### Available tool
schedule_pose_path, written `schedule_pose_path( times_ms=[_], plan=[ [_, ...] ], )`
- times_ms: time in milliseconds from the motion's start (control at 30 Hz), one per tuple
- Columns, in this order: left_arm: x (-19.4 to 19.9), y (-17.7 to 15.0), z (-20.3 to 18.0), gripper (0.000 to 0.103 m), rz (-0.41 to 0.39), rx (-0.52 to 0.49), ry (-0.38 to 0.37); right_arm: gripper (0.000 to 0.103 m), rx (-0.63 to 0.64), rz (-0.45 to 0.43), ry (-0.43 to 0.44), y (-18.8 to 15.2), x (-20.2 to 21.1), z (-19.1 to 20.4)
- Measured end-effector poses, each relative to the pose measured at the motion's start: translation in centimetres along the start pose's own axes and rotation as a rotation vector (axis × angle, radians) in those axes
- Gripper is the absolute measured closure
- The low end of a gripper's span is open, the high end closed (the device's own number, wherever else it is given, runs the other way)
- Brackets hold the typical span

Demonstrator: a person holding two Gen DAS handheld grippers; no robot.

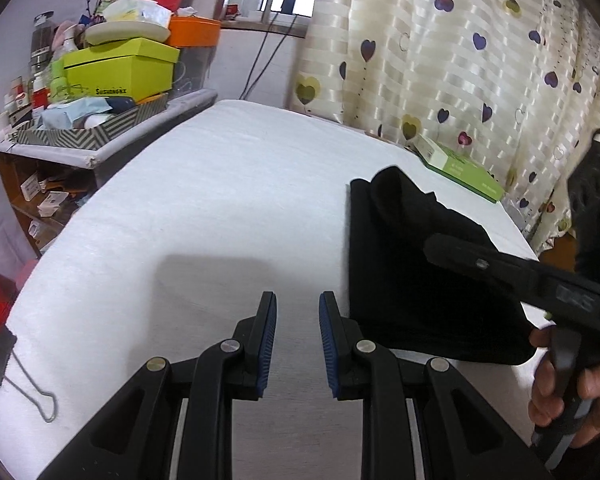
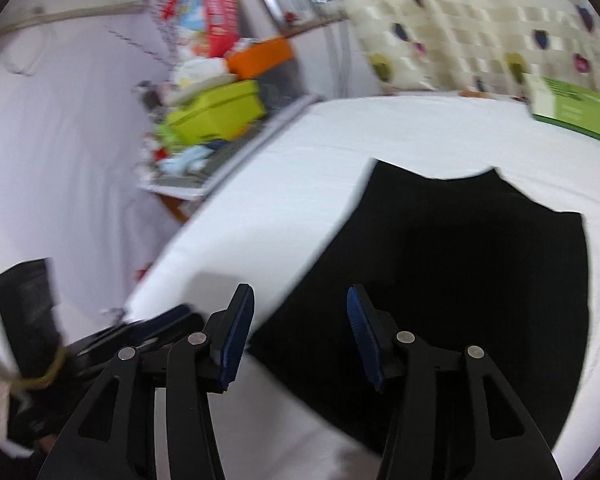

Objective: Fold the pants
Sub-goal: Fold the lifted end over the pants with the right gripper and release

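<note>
The black pants [image 1: 416, 264] lie folded into a compact block on the white table [image 1: 220, 208], right of centre in the left wrist view. My left gripper [image 1: 298, 304] is open and empty over bare cloth, just left of the pants' near edge. The right tool's black body reaches over the pants from the right, held by a hand [image 1: 560, 384]. In the blurred right wrist view the pants [image 2: 472, 272] fill the middle. My right gripper [image 2: 300, 300] hovers open above their near left edge with nothing between its fingers.
A cluttered shelf [image 1: 100, 148] with a lime box [image 1: 120, 68] and an orange box stands left of the table. A green flat box [image 1: 460, 168] lies at the far right edge by the heart-print curtain [image 1: 480, 60]. A binder clip [image 1: 4, 354] grips the cloth at the near left.
</note>
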State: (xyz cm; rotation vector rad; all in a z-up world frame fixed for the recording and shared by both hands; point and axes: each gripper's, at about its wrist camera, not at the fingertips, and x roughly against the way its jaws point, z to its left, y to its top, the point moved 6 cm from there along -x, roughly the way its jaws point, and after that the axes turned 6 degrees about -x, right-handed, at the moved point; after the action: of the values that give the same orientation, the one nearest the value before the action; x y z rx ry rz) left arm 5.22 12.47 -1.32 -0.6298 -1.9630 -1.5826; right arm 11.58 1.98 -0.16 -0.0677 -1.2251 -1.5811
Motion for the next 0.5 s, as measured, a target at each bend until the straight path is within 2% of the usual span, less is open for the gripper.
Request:
schedule_pose_path(
  times_ms=[67,167,300,367,500],
  plan=[
    [0.4,0.2,0.2,0.079,-0.006,0.005,0.003,0.053,0.017,-0.011,0.048,-0.4,1.0,0.7],
    [1.1,0.6,-0.1,0.079,-0.023,-0.012,0.0,0.053,0.034,-0.071,0.054,-0.7,3.1,0.5],
    [1.6,1.6,-1.8,0.079,-0.042,-0.057,-0.044,0.054,0.002,-0.154,-0.087,-1.1,6.2,-2.8],
    [1.6,2.2,-3.2,0.079,-0.046,-0.08,-0.078,0.064,-0.034,-0.184,-0.156,-1.4,7.6,-5.1],
    [1.0,3.3,-6.8,0.079,-0.045,-0.145,-0.156,0.074,-0.105,-0.197,-0.25,-1.7,8.5,-8.6]
  ],
)
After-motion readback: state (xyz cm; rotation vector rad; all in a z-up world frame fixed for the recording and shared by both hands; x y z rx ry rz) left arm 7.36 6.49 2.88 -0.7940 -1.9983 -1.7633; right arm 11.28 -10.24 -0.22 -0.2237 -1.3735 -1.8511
